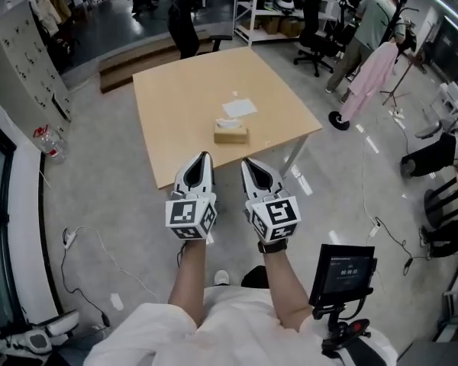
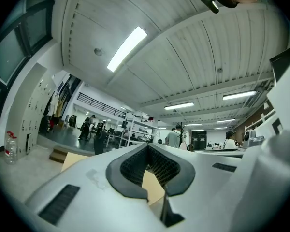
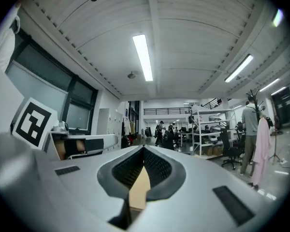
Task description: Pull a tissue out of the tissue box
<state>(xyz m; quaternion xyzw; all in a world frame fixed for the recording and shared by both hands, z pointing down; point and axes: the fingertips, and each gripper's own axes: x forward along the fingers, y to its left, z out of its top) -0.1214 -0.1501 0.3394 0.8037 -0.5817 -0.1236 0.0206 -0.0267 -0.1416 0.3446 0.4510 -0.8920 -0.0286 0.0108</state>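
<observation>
A tan tissue box (image 1: 230, 132) with a white tissue sticking out of its top stands on the light wooden table (image 1: 183, 90), near the front edge. A flat white sheet (image 1: 239, 107) lies just behind it. My left gripper (image 1: 206, 157) and right gripper (image 1: 246, 162) are held side by side in front of the table's near edge, short of the box, pointing toward it. Both are shut with nothing between the jaws. In the left gripper view the jaw tips (image 2: 148, 145) meet, and table wood (image 2: 153, 187) shows through the gap below. The right gripper view shows its tips (image 3: 143, 148) together too.
A black office chair (image 1: 185, 25) stands behind the table, past it a low wooden platform (image 1: 137, 59). A water bottle (image 1: 52, 145) sits on the floor at left. At the right are people (image 1: 366, 29), a pink garment (image 1: 370, 75) and a screen device (image 1: 342, 269).
</observation>
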